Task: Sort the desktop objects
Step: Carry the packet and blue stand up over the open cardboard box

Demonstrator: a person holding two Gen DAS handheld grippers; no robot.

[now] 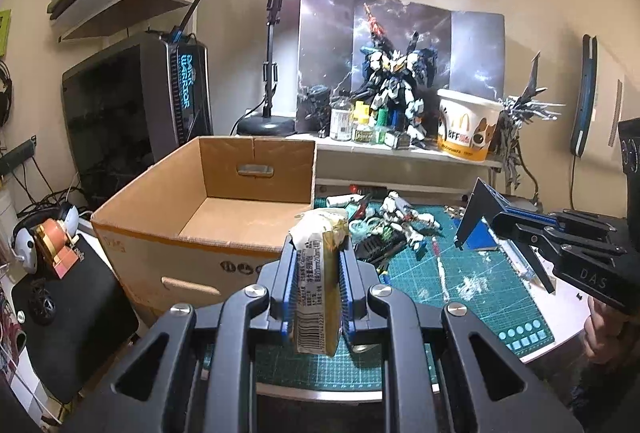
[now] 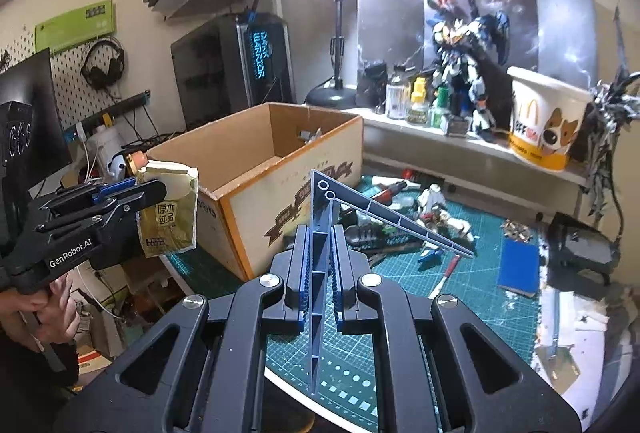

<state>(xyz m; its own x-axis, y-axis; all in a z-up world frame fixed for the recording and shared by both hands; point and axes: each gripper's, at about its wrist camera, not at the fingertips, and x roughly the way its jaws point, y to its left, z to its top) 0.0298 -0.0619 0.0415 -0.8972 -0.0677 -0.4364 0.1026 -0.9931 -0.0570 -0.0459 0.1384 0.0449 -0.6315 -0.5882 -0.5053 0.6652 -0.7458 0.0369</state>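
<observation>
Left wrist view: green cutting mat with a white grid covers the desk, matte, littered with small parts. Open cardboard box, plain brown corrugated, sits at the mat's left edge, slot handles cut in its walls; the right wrist view shows a printed ribbon banner on its side, writing too blurred to read. Black computer tower stands behind the box, glowing blue letters "DARK WARRIOR". White paper bucket with golden arches, "BFF" and a cartoon dog stands on the raised white shelf, beside a white and blue robot model and small paint bottles.

Left gripper is pinching a crumpled gold and white tissue pack, soft glossy plastic, barcode and small print on the side. Pack is in the air near the box's front right corner, above the mat. Right wrist view shows its gold face with Chinese characters 原木纯品, and "GenRobot.AI" on that gripper's body.

Right gripper is clamped on a blue-grey plastic triangle frame, thin ribbed struts, two small round holes at the top corner, held upright over the mat. "DAS" is readable on its body in the left view.

Blue rectangular block lies flat on the mat. White robot figure lies on its side among loose parts.
</observation>
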